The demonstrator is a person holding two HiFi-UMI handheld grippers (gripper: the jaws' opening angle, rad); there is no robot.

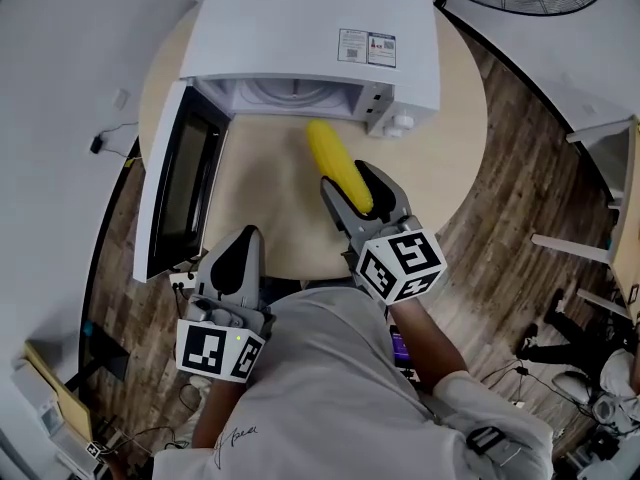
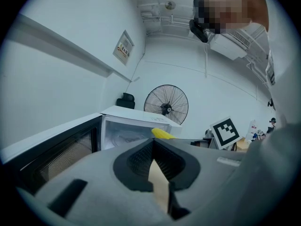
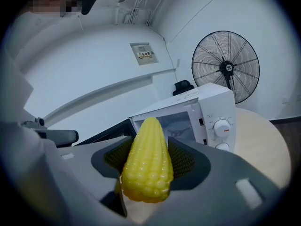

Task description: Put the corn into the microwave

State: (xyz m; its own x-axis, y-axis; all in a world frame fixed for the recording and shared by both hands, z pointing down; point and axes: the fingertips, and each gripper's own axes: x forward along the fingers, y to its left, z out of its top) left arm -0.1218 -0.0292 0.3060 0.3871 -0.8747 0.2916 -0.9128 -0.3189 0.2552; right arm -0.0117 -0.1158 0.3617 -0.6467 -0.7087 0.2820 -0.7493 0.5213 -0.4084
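The microwave (image 1: pixel 300 28) sits open on the table (image 1: pixel 270 203). Before its mouth the right tongs (image 1: pixel 352 181) grip the corn (image 1: pixel 338 163); the left tongs (image 1: pixel 240 250) are closed.

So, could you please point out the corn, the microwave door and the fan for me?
corn (image 3: pixel 146 166), right gripper view, middle of the cob
microwave door (image 1: pixel 182 183), head view, its dark window
fan (image 3: pixel 228 67), right gripper view, its centre hub
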